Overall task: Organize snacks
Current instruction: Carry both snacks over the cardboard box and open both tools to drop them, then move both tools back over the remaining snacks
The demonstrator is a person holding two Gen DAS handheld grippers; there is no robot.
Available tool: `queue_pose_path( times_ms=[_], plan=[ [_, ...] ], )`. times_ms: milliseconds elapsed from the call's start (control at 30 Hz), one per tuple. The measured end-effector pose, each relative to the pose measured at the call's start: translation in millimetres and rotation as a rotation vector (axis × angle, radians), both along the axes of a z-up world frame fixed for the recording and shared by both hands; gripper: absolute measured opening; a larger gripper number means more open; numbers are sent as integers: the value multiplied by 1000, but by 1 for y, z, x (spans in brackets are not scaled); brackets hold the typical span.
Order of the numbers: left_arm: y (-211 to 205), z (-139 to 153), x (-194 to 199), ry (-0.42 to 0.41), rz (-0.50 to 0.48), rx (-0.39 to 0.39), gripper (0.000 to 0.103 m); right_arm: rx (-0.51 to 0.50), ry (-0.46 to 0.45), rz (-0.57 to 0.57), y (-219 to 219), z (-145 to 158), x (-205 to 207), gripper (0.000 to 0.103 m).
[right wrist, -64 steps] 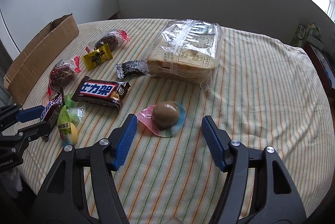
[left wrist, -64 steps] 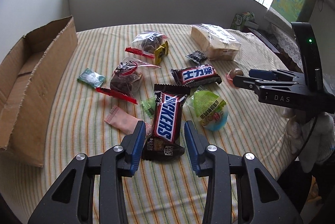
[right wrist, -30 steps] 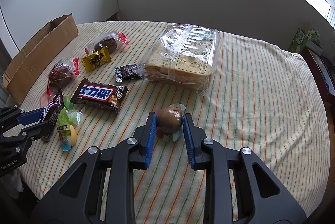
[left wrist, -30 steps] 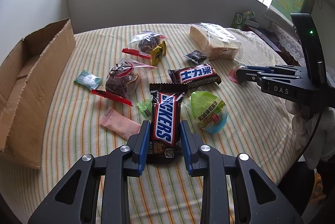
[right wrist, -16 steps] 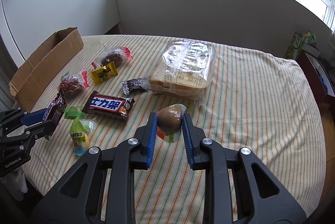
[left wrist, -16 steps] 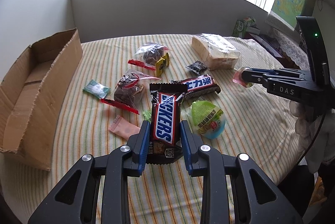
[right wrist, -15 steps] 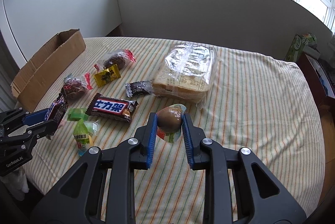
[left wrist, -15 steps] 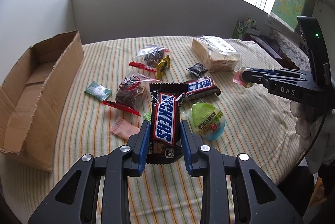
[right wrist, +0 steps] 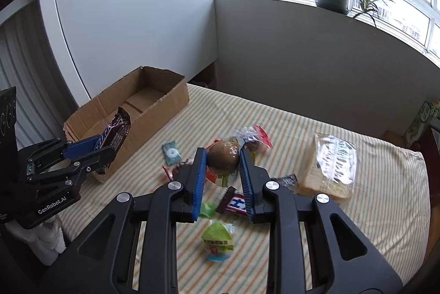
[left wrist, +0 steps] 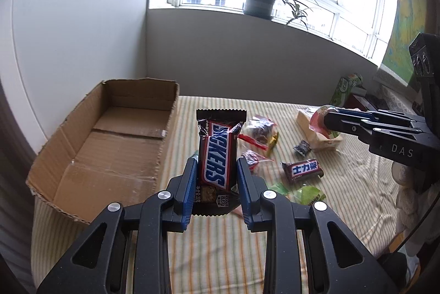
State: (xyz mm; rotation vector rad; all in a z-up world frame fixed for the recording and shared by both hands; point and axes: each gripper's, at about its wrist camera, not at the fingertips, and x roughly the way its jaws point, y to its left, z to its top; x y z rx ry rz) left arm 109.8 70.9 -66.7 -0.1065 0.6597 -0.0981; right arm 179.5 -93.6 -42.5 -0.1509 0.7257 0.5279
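My left gripper (left wrist: 217,170) is shut on a brown Snickers bar (left wrist: 218,151), held upright above the striped table, just right of the open cardboard box (left wrist: 110,140). In the right wrist view the same bar (right wrist: 114,133) hangs at the box's (right wrist: 154,107) near wall. My right gripper (right wrist: 222,159) is shut on a brown packed egg (right wrist: 222,158) in clear wrap, lifted over the scattered snacks. That egg (left wrist: 320,119) also shows at the right gripper's tips in the left wrist view.
On the striped tablecloth (right wrist: 357,211) lie a bagged bread loaf (right wrist: 334,164), a dark chocolate bar (left wrist: 302,170), a green jelly cup (right wrist: 217,241), red-tied pastry bags (left wrist: 260,129), a small black sweet (left wrist: 302,148) and a green wrapped candy (right wrist: 171,153). A green carton (left wrist: 343,90) stands at the far right edge.
Both grippers have risen and swung left toward the box, each carrying its snack. The box's inside now shows, and the snacks on the table look farther off.
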Motion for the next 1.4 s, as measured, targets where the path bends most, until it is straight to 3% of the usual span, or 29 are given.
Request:
queue_pose_path(
  times_ms=[400,733,800,867,933,967,1033,1067,1400],
  plan=[
    [71,-9,-2,-8,186,11,27,12,36,164,117,-4,24,25],
    [101,-20,0,21,254,-1,27,-8,79,225,184,-24,43,27],
    [101,-21,2,24,253,3,27,-11,79,220,190,-26,45,29],
    [100,-21,2,27,260,11,27,-13,78,218,192,-27,46,37],
    [102,-21,2,31,268,13,29,-7,73,209,191,-26,46,57],
    [103,-21,1,29,272,12,31,-1,69,202,189,-26,46,59],
    [104,-19,-1,23,285,8,52,7,68,191,185,-24,47,60],
    [106,-19,-2,19,292,8,57,11,69,188,182,-23,47,60],
    [95,-10,-8,-14,260,7,59,30,59,126,130,-1,40,60]
  ],
)
